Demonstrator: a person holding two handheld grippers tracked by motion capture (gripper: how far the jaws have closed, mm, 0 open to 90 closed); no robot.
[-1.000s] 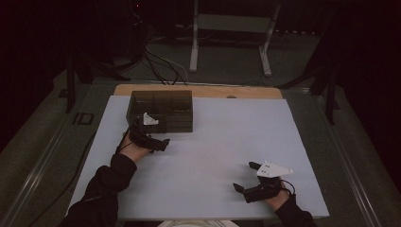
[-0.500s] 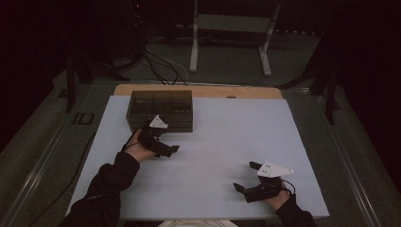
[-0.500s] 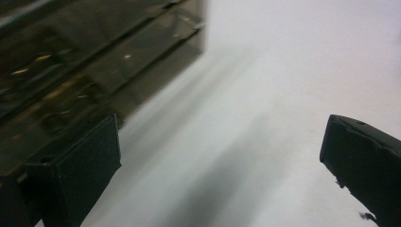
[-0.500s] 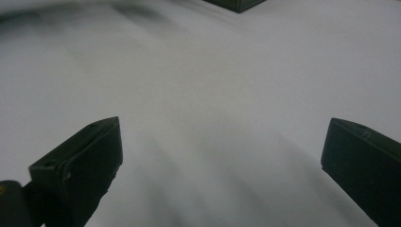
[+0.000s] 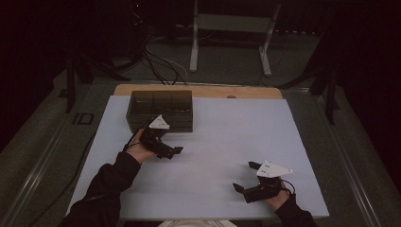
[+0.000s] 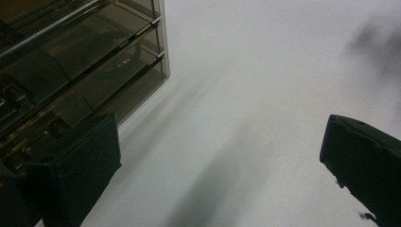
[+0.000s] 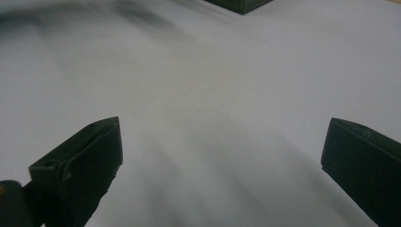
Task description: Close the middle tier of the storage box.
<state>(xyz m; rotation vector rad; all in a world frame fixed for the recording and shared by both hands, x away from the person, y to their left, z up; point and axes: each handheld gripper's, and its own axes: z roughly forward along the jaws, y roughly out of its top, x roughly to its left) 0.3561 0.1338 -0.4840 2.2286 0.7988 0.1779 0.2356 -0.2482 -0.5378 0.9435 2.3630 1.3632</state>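
Note:
A smoky see-through box (image 5: 161,109) with several compartments stands at the back left of the white mat (image 5: 227,137). My left gripper (image 5: 166,142) hovers just in front of the box's right half, open, with nothing between its jaws. In the left gripper view the box (image 6: 80,61) fills the upper left, and the left gripper (image 6: 220,165) spans bare mat beside it. My right gripper (image 5: 245,176) rests low over the mat near the front right, open and empty. The right gripper view shows the right gripper (image 7: 222,165) wide apart over mat, with a box corner (image 7: 241,4) at the top.
A strip of wooden tabletop (image 5: 203,91) shows behind the mat. Beyond the table, cables (image 5: 161,66) lie on the dark floor and a metal stand (image 5: 231,38) rises. A small dark plate (image 5: 85,118) sits left of the mat.
My left gripper has shifted to the right along the box's front and slightly toward the person. The right gripper has stayed put.

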